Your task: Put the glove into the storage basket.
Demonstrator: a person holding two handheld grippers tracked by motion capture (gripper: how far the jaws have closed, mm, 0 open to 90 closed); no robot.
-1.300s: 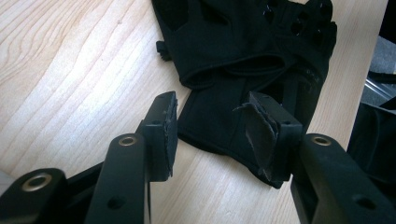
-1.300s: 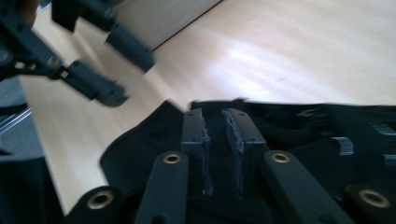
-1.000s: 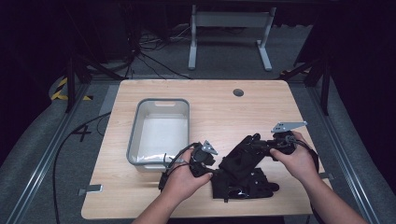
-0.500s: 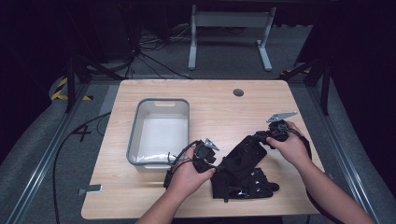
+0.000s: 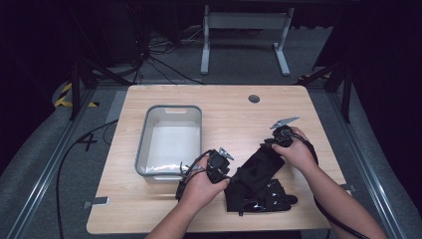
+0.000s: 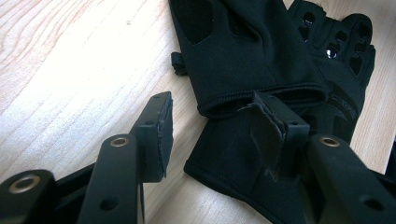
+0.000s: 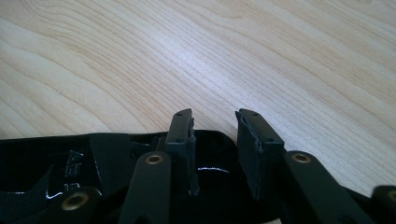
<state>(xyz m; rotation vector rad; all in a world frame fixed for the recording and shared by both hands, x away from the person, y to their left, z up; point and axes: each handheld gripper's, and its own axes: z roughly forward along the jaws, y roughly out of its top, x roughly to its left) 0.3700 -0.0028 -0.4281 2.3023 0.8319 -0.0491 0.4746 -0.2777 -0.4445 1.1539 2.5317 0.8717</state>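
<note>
Sitting on the light wooden desk, near its front edge, are two black fabric gloves — one overlapping the other. Left tool is hanging wide open at the upper glove's cuff, one jaw against the cuff edge, the other over bare wood — gripping nothing. Right tool is standing partly open over the far end of the gloves, gap empty. Grey plastic bin is sitting just left of the left hand.
</note>
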